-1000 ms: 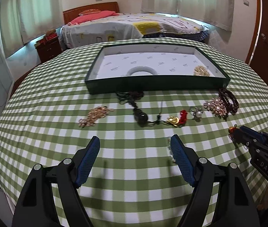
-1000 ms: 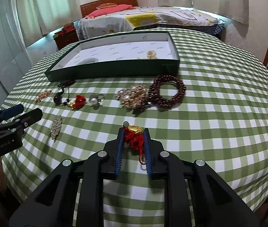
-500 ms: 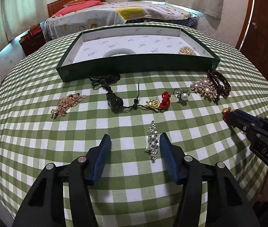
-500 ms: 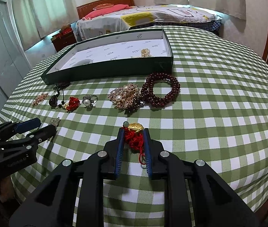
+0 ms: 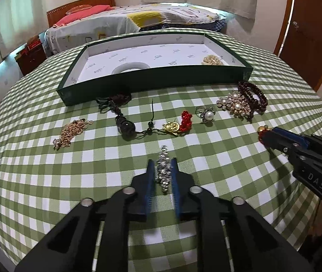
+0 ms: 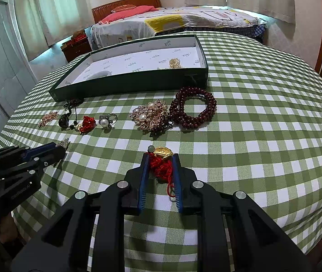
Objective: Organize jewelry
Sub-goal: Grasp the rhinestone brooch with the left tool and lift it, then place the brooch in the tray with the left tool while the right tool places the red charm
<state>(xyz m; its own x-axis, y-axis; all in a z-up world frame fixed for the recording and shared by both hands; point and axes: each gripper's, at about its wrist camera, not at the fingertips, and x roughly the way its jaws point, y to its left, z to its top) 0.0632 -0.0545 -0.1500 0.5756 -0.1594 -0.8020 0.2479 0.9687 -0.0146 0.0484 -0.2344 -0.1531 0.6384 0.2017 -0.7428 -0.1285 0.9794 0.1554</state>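
Observation:
My left gripper (image 5: pixel 162 170) is shut on a silver rhinestone hair clip (image 5: pixel 163 171) that lies on the checked tablecloth. My right gripper (image 6: pixel 160 161) is shut on a gold charm with a red cord (image 6: pixel 162 158), low over the cloth; it shows at the right in the left wrist view (image 5: pixel 265 133). The green tray (image 5: pixel 154 80) with a white lining stands beyond, holding a white bangle (image 5: pixel 131 67) and a pearl cluster (image 5: pixel 212 59).
On the cloth before the tray lie a gold chain piece (image 5: pixel 70 132), a black bead pendant (image 5: pixel 125 125), a gold and red charm (image 5: pixel 177 124), a pearl ring (image 5: pixel 206 114), a pearl brooch (image 5: pixel 234 105) and a dark red bead bracelet (image 6: pixel 193 110). A bed stands behind the table.
My left gripper moved right and forward to the silver clip and its jaws closed on it. My right gripper kept hold of the charm and barely moved.

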